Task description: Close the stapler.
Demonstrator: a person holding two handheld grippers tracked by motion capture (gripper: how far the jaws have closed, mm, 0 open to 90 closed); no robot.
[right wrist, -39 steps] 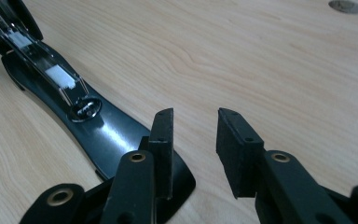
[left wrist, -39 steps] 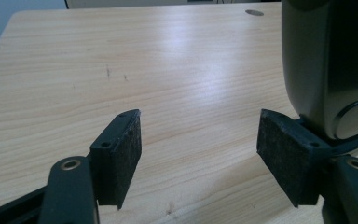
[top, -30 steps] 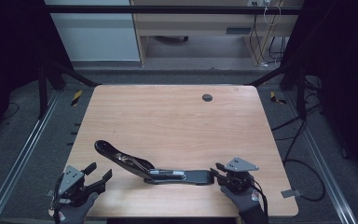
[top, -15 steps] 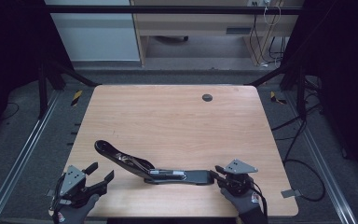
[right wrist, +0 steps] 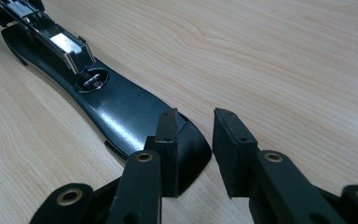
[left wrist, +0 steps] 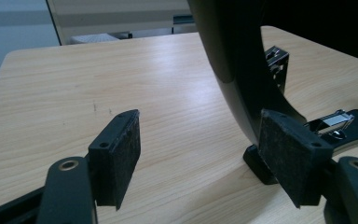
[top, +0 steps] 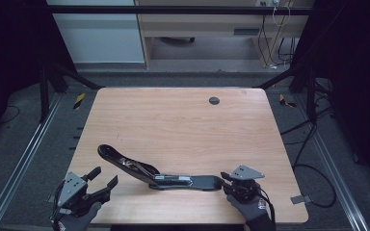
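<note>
Far left, at the near edge of the pale wood-grain table: left gripper, matte black, rough flat pads wide apart, nothing between, curved arm of the stapler just beside one pad

Middle: opened black stapler, glossy plastic, long and hinged; upper arm angled up and away leftward, rounded at its tip; flat base lying along the near edge, with a bright metal rail and a small round anvil plate

Right: right gripper, jaws partly open, just closing in; one pad over the rounded end of the base, the other clear of it, no grip visible

Far side: small dark round hole in the tabletop
</note>
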